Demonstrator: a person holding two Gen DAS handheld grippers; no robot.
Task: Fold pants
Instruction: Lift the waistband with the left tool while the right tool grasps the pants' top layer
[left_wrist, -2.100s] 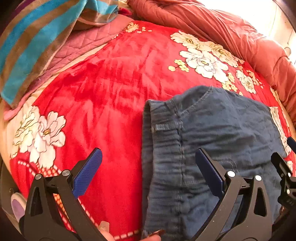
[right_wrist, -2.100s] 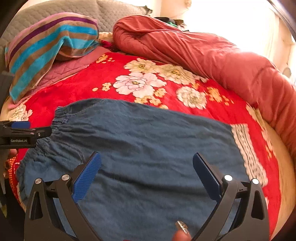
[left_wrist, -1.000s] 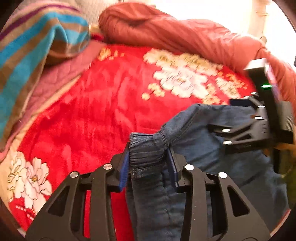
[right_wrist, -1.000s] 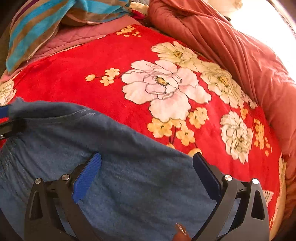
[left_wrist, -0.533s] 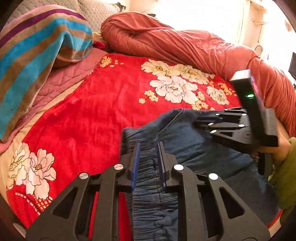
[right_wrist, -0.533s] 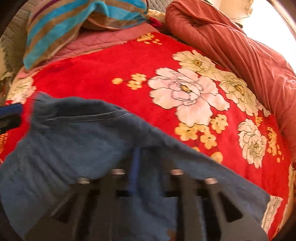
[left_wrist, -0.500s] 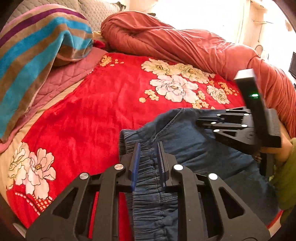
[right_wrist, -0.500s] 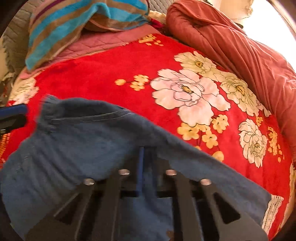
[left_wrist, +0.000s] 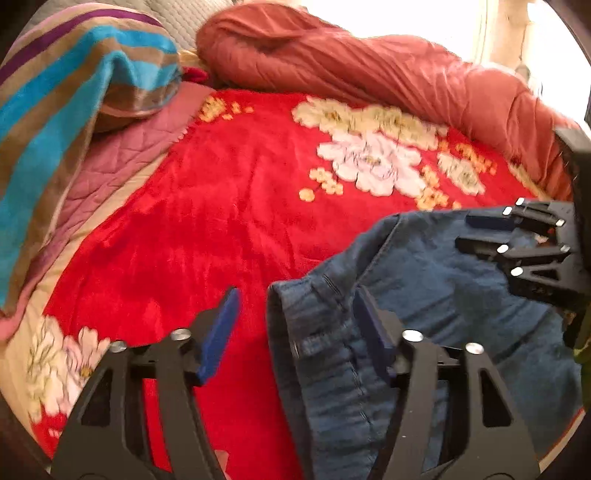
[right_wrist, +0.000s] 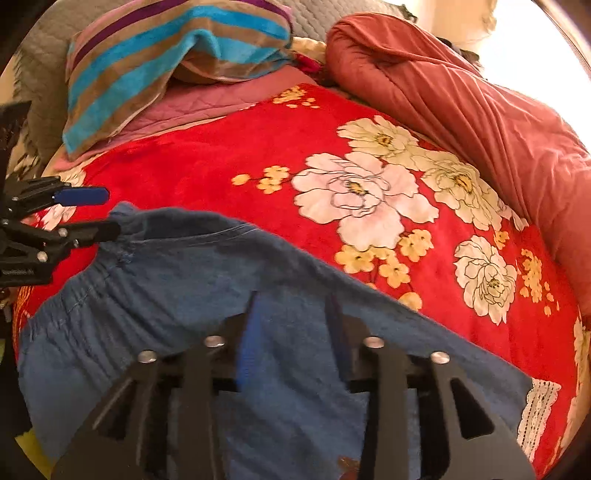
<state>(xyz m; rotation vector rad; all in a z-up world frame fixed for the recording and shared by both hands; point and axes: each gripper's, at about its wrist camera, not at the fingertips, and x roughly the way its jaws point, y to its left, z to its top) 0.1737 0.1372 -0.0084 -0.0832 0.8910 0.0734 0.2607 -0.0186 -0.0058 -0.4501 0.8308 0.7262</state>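
Honestly, pants (left_wrist: 424, 332) look soft, floppy denim — left gripper (left_wrist: 295, 325) gapes wide at waistband (left_wrist: 317, 354); right gripper (right_wrist: 291, 332) parted narrowly — grab there.

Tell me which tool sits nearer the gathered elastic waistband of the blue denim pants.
Left. The left tool straddles the elastic waistband with jaws open. The right tool sits farther along the blue denim pants, over a leg, jaws parted.

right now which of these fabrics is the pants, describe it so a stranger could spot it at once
Start from the red floral blanket that covers the bed. The pants lie on its near edge, under the left gripper and the right gripper. They are the only dark blue denim piece, with a gathered elastic waistband, unlike the striped towel and the rust-red quilt behind.
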